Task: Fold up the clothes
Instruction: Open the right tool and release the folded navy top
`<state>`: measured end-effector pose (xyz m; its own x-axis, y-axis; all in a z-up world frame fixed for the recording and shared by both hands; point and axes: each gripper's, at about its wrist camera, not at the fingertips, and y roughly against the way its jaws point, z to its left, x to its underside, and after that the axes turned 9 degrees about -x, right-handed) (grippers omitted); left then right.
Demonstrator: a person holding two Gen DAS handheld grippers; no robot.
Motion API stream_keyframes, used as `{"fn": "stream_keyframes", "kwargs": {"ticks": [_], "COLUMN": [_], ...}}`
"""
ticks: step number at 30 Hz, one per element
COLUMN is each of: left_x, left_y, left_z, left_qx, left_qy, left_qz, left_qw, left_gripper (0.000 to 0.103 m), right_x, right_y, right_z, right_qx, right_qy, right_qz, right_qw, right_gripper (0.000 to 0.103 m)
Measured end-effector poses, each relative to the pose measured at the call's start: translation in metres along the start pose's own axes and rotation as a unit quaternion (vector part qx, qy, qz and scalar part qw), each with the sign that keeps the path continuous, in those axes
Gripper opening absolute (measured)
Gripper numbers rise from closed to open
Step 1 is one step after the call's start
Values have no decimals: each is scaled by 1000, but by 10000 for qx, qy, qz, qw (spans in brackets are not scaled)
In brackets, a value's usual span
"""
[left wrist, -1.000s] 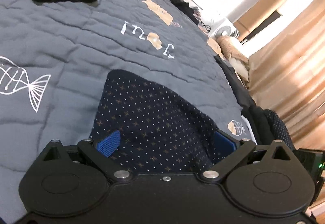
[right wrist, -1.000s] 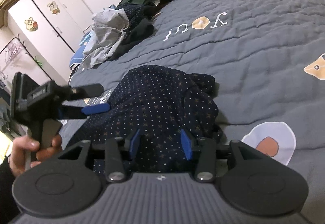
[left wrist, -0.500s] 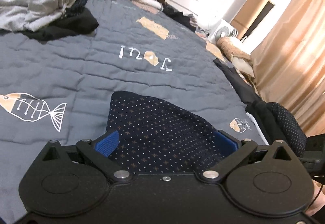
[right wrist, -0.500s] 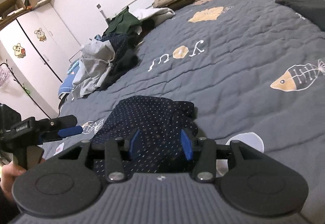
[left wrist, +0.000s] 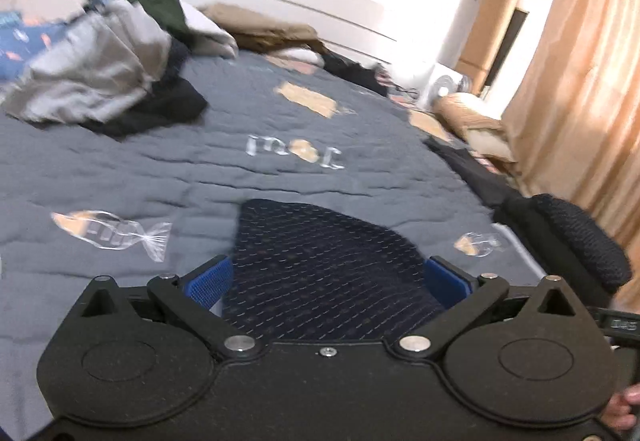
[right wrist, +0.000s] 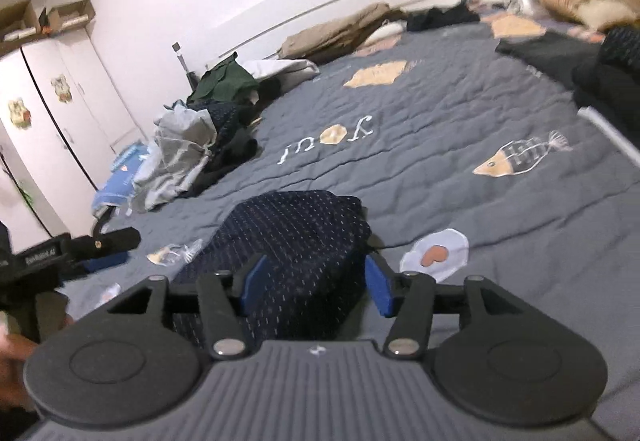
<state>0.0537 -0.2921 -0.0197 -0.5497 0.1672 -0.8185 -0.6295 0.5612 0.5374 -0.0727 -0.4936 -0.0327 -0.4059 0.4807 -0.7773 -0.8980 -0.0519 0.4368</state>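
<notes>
Lying compact on the bed quilt (right wrist: 460,177), the dotted navy garment (right wrist: 296,241) sits between the spread jaws of left gripper (left wrist: 326,281) and right gripper (right wrist: 316,281); an uneven pinch could drag its layers askew.

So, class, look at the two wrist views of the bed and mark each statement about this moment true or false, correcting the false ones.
1. The navy dotted garment lies on a grey quilt. True.
2. The left gripper is shut tight on the garment. False: its jaws are spread wide, with the cloth lying between them.
3. A pile of unfolded clothes sits at the quilt's far side, apart from the navy garment. True.
4. The quilt is plain, without pictures. False: it carries fish and lettering.
5. The right gripper is open. True.
</notes>
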Motion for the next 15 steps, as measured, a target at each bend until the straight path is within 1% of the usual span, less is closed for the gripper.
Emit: {"fn": "stream_keyframes", "kwargs": {"ticks": [3, 8, 13, 15], "left_x": [11, 23, 33, 36], "left_y": [11, 24, 35, 38], "left_z": [0, 1, 5, 5], "left_qx": [-12, -83, -204, -277], "left_qy": [-64, -93, -106, -160], "left_qz": [58, 245, 438, 487], "left_qw": [10000, 9996, 9988, 9983], "left_gripper": [103, 103, 103, 103], "right_x": [11, 19, 25, 28], "right_y": [14, 21, 27, 27], "right_z": [10, 26, 34, 35], "right_qx": [168, 237, 423, 542], "right_qy": [112, 336, 143, 99], "right_qz": [-104, -99, -215, -162], "right_qw": [9997, 9991, 9988, 9984], "right_gripper": [58, 63, 65, 65]}}
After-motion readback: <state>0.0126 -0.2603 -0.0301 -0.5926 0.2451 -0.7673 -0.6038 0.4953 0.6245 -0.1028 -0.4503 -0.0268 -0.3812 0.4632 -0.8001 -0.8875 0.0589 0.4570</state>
